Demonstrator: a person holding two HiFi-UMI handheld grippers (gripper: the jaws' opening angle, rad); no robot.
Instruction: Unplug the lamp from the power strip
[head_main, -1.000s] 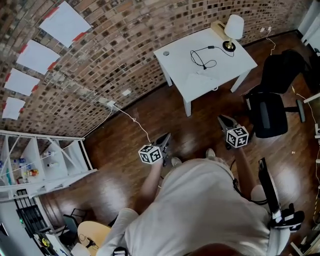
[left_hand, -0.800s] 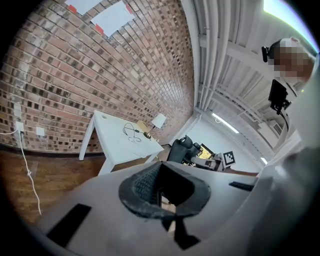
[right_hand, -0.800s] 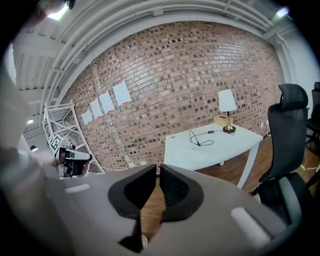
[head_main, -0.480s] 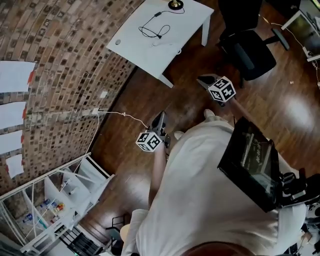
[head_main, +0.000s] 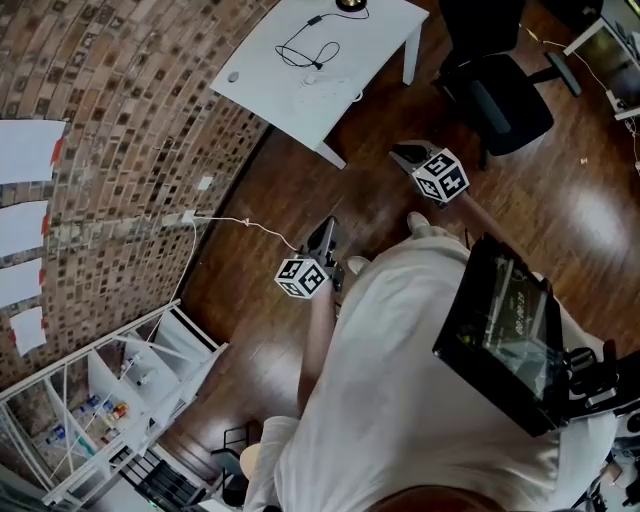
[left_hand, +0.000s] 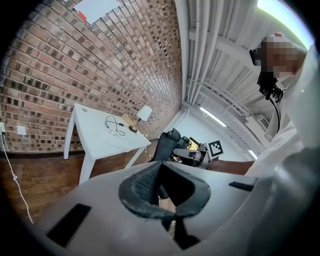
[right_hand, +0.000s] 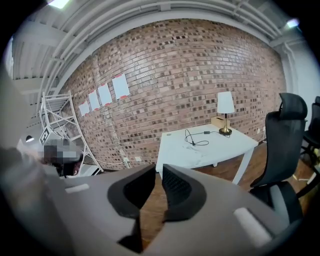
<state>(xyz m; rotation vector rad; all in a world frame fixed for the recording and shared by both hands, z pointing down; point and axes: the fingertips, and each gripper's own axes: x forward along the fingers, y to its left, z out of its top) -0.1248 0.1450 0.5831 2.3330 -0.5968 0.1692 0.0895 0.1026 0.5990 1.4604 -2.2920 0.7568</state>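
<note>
The lamp (right_hand: 225, 106) stands at the far right corner of the white table (right_hand: 215, 150), close to the brick wall (right_hand: 165, 65). Its black cord (right_hand: 196, 138) curls over the tabletop toward the middle. Where the cord's other end plugs in is too small to make out in any view. In the head view the top edge cuts the lamp off, leaving only its round base.

Both tools hang over the wood floor (head_main: 300, 180), well apart from the table. The left gripper (left_hand: 160, 167) has its jaws pressed together on nothing. The right gripper (right_hand: 158, 170) has just been opening. Its jaws stand a narrow slit apart with nothing in the gap, only floor beyond.

An office chair (right_hand: 282, 145) stands off the table's right end. The person (head_main: 420, 400) fills the lower head view and hides the floor there.
</note>
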